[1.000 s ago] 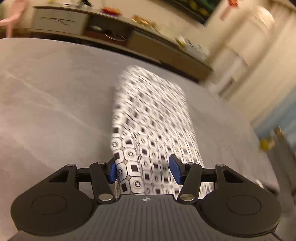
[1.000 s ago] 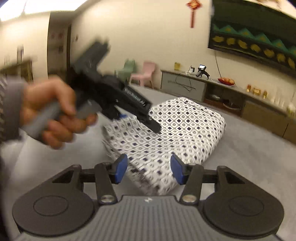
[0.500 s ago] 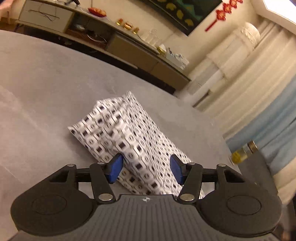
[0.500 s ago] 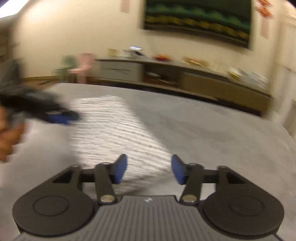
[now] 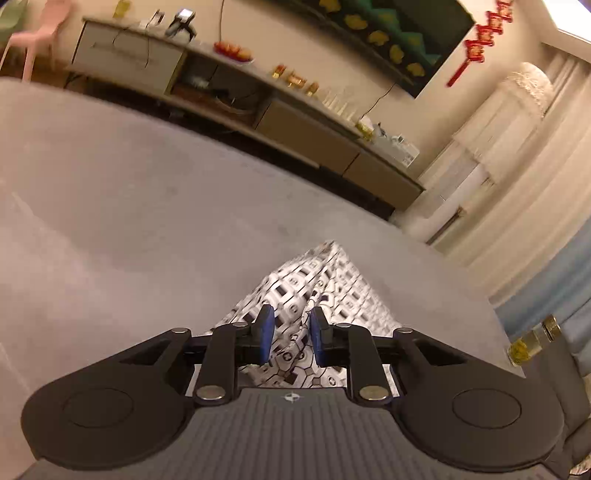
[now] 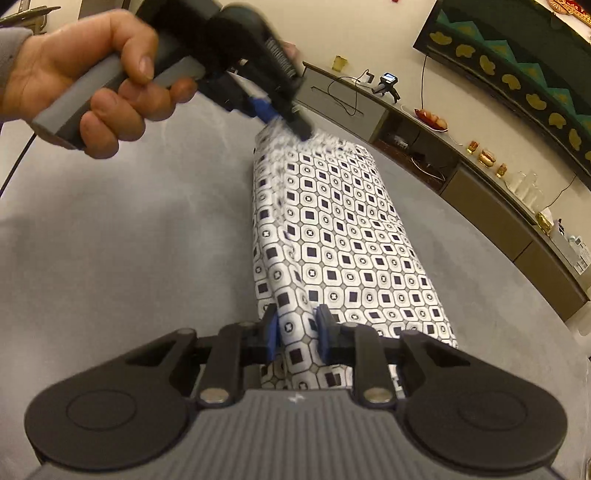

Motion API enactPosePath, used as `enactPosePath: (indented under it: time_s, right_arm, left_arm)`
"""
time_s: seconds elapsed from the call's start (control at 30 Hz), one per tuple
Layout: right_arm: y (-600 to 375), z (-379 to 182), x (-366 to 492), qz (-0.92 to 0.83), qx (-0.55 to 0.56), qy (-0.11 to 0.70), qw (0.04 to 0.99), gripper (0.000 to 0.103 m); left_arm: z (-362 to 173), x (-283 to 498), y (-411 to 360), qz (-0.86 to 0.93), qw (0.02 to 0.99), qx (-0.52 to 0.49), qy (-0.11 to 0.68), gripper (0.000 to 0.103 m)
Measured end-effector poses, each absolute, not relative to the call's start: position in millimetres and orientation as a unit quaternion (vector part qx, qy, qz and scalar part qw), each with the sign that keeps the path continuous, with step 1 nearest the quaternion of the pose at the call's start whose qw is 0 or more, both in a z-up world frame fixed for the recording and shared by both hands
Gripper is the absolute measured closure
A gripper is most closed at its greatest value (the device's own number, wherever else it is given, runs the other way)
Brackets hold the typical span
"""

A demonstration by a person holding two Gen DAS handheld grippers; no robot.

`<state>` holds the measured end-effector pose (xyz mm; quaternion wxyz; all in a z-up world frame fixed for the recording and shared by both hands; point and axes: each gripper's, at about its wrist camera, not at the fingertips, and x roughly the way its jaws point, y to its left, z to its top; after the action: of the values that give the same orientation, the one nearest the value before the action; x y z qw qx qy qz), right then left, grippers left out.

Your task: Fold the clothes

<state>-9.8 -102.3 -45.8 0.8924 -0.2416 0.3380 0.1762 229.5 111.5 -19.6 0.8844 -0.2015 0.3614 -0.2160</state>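
Note:
A white garment with a black square-and-ring print point(image 6: 343, 236) lies folded into a long strip on the grey surface point(image 6: 129, 240). My right gripper point(image 6: 297, 334) is shut on its near end. My left gripper point(image 5: 290, 338) is shut on the garment's point(image 5: 325, 284) other end; in the right wrist view it point(image 6: 286, 123) shows at the far end, held by a hand point(image 6: 99, 85). The cloth between the pads is bunched.
A long low cabinet point(image 5: 303, 125) with small ornaments runs along the wall beyond the surface. Pink and green chairs point(image 5: 37, 33) stand at far left. A bottle point(image 5: 532, 341) stands at the right, beside blue curtains.
Both grippers were open over the garment; both have now closed on its opposite ends. The cameras have swung round and settled low at the cloth.

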Motion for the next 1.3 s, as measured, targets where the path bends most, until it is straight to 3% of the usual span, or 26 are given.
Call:
enactPosePath:
  time_s: [0.03,0.1,0.17,0.23,0.3,0.4,0.57,0.73,0.93,1.13,1.3]
  right_arm:
    - [-100.4,-45.4,-8.4,0.178,-0.243,0.336,0.892,0.074]
    - [-99.3,-44.5,-12.9,0.178,-0.247,0.336,0.891,0.058]
    - [-102.2,-39.5,-19.3,0.176,-0.238,0.335,0.894,0.054]
    - [-111.9,-27.1,-21.5,0.177,-0.203,0.328,0.906,0.054]
    - [-123.0,-12.1,-23.4,0.179,-0.155,0.319,0.918,0.059]
    - [-133.8,-0.8,-15.3,0.180,-0.094,0.316,0.927,0.077]
    - [-134.5,-33.8,9.2,0.151,-0.103,0.370,0.911,0.079]
    - [-147.2,-33.4,7.1,0.130,-0.104,0.376,0.912,0.076]
    - [-173.9,-28.3,25.2,0.073,-0.123,0.409,0.901,0.068]
    - [-202.2,5.8,47.2,0.015,-0.076,0.384,0.920,0.070]
    - [-153.1,22.2,87.5,0.087,-0.052,0.371,0.923,0.069]
  left_arm:
    - [-21.9,230.9,113.2,-0.216,0.883,-0.205,0.363,0.081]
    - [-19.9,233.1,116.0,-0.216,0.880,-0.216,0.363,0.081]
    - [-10.6,233.4,118.7,-0.219,0.880,-0.227,0.355,0.079]
    - [1.0,228.8,116.1,-0.226,0.887,-0.211,0.344,0.063]
    - [9.6,221.8,104.5,-0.239,0.895,-0.183,0.329,0.057]
    - [5.3,212.9,82.5,-0.264,0.896,-0.131,0.331,0.057]
    - [-19.7,213.8,61.8,-0.220,0.912,-0.018,0.345,0.056]
    - [-23.8,216.2,67.0,-0.191,0.918,-0.006,0.348,0.045]
    - [-21.3,217.5,66.1,-0.222,0.887,-0.046,0.402,0.044]
    - [11.2,206.6,73.6,-0.236,0.906,-0.061,0.347,0.046]
    - [-19.3,213.4,67.2,-0.230,0.891,-0.063,0.388,0.046]
